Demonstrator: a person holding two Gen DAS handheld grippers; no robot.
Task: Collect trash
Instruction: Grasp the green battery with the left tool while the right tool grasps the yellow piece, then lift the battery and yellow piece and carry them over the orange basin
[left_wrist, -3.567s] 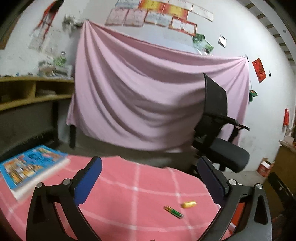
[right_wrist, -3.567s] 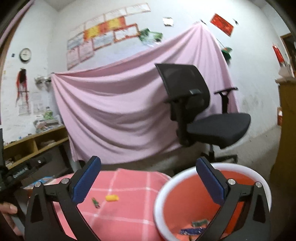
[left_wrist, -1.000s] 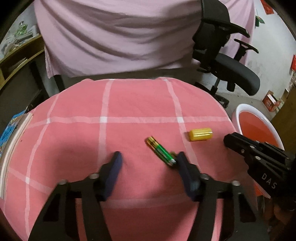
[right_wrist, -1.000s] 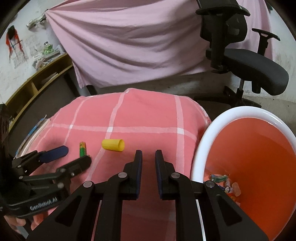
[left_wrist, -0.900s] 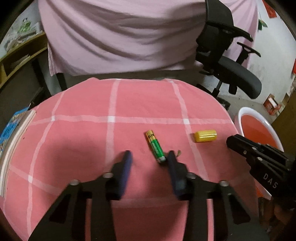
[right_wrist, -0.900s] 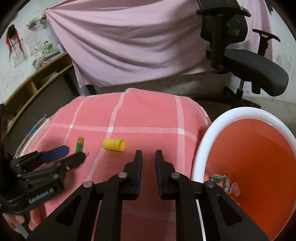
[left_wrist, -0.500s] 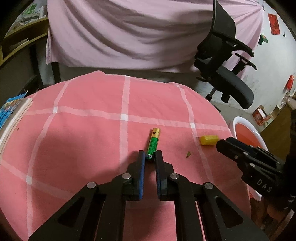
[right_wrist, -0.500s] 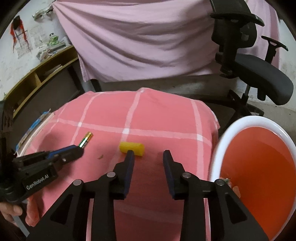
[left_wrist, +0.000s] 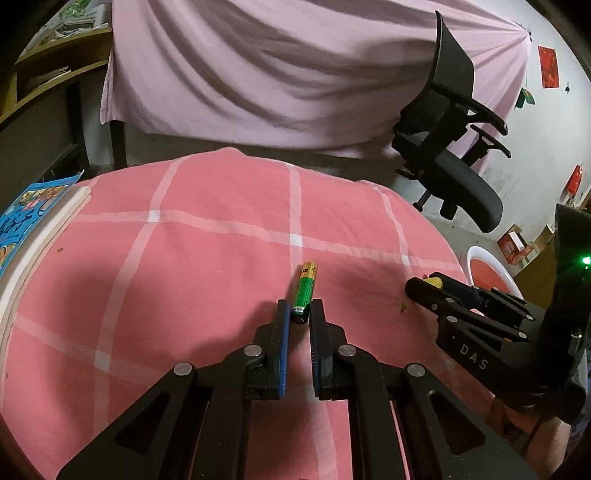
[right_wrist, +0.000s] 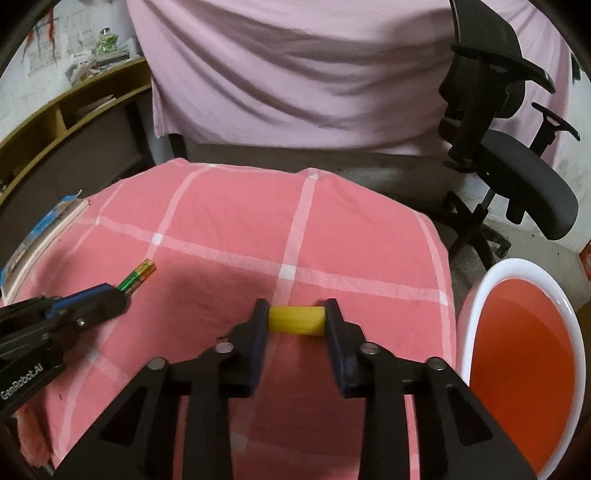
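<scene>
You were at the pick-up step, with a piece of trash in each claw and neither yet carried off the table.

On your left, the left gripper (left_wrist: 299, 306) was pinched nearly closed on the near end of the green battery (left_wrist: 304, 291); most of the battery stuck out past the blue pads, over the pink checked tablecloth (left_wrist: 207, 266). That was a shallow hold by the tip, so I judged the next move called for a steady lift without a quick swing, or the battery could pivot out.

Further right, the right gripper (right_wrist: 295, 317) had its jaws closing on the yellow cap (right_wrist: 296, 319), which lay crosswise between the pads with both ends touching or just about touching them. I judged you needed a firm squeeze before lifting, since a round piece held end to end may roll free.

For room: the book (left_wrist: 22, 221) lay at the far left edge of the table, well apart from both claws. The cloth ahead of you was bare. The table edge dropped off on the right, and the orange bin (right_wrist: 517, 354) with its white rim stood just beside it, lower than the tabletop. The office chair (right_wrist: 517, 166) stood behind the bin, clear of a short carry.
</scene>
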